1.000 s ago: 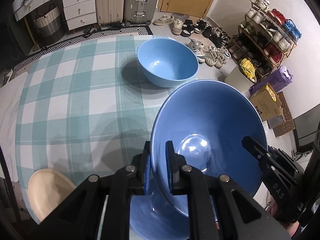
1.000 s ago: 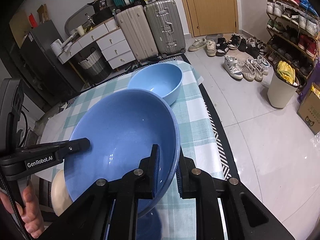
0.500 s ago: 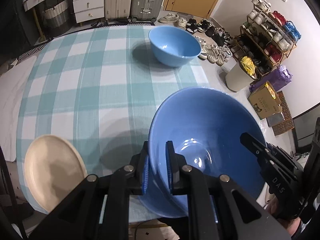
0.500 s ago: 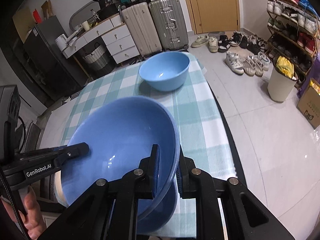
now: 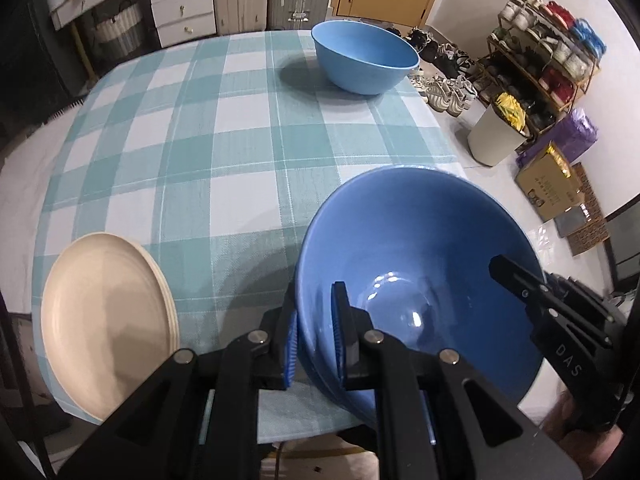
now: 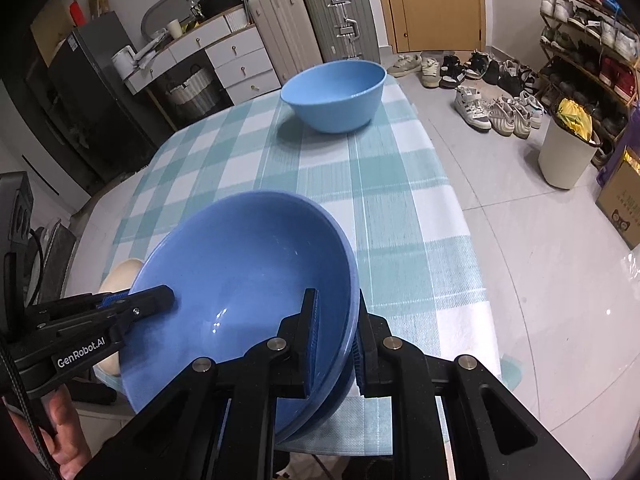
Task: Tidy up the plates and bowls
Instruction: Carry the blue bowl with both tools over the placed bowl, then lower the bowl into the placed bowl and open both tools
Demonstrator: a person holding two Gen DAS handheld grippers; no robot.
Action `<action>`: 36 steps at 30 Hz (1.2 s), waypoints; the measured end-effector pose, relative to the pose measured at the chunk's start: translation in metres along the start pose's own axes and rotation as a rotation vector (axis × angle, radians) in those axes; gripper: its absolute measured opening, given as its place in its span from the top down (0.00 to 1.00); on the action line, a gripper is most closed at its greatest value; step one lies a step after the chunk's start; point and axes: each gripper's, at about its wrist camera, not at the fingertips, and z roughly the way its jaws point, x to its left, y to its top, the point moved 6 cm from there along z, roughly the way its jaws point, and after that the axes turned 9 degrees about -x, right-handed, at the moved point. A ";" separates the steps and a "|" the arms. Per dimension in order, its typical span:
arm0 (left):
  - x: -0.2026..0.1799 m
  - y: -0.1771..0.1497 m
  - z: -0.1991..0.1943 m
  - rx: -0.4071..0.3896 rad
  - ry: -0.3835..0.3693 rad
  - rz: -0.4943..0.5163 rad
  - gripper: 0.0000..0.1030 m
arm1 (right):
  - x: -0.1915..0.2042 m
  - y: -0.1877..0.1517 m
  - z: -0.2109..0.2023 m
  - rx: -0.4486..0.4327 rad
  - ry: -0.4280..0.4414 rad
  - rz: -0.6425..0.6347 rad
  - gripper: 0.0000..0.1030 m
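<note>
at the near edge of the table (image 5: 248,152) with the teal-and-white checked cloth, a wide, glossy blue bowl (image 5: 416,288) is carried tilted by two grippers; the left gripper (image 5: 314,320) is clamped on its left rim, one finger inside and one outside; the right gripper (image 6: 336,332) pinches the opposite rim the same way; a lighter blue, deeper bowl (image 5: 366,58) stands well apart at the far edge; a stack of round cream plates (image 5: 106,344) lies at the near left corner, beside the left gripper.
</note>
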 end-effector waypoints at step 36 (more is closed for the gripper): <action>0.023 -0.029 0.021 -0.076 0.060 0.039 0.71 | -0.006 -0.044 0.042 0.010 -0.054 -0.102 0.85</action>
